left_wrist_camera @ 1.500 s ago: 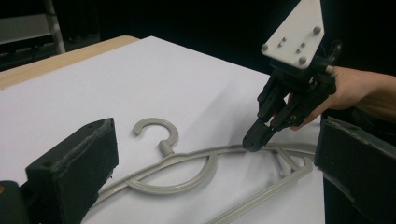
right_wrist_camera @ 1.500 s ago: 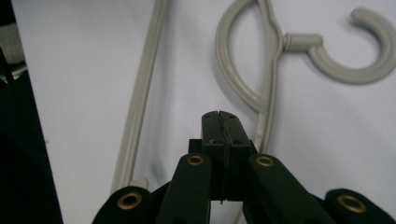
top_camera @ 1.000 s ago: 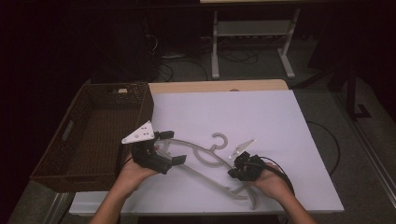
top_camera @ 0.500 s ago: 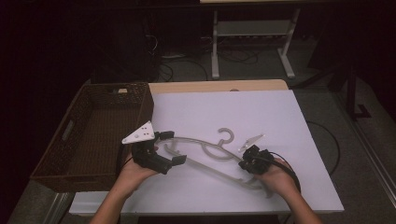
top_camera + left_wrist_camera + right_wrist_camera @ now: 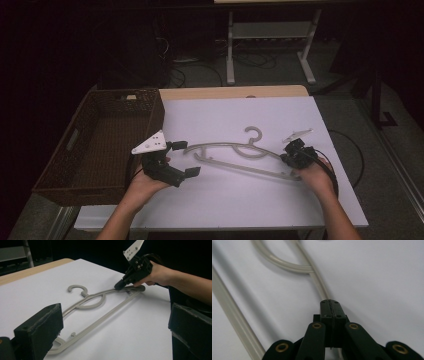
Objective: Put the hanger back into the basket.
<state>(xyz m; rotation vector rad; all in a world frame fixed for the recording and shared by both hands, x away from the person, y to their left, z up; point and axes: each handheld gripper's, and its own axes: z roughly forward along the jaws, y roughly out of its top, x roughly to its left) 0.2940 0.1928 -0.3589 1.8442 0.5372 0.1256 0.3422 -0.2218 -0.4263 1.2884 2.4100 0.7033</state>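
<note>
Hanger [image 5: 240,159] end pinched in closed right gripper [image 5: 330,305] — left gripper [image 5: 110,322] gapes wide, holding nothing.

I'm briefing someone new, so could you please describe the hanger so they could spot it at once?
On the white table, right of the brown wicker basket, lies a pale grey plastic hanger. It lies between the two grippers, and its hook and long thin bars set it apart.

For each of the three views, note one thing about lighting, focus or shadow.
High view: the white table is lit, the room behind dark. Left gripper view: the near jaws are soft, the hanger sharper. Right gripper view: the right gripper looks crisp and the hanger casts a faint shadow.
</note>
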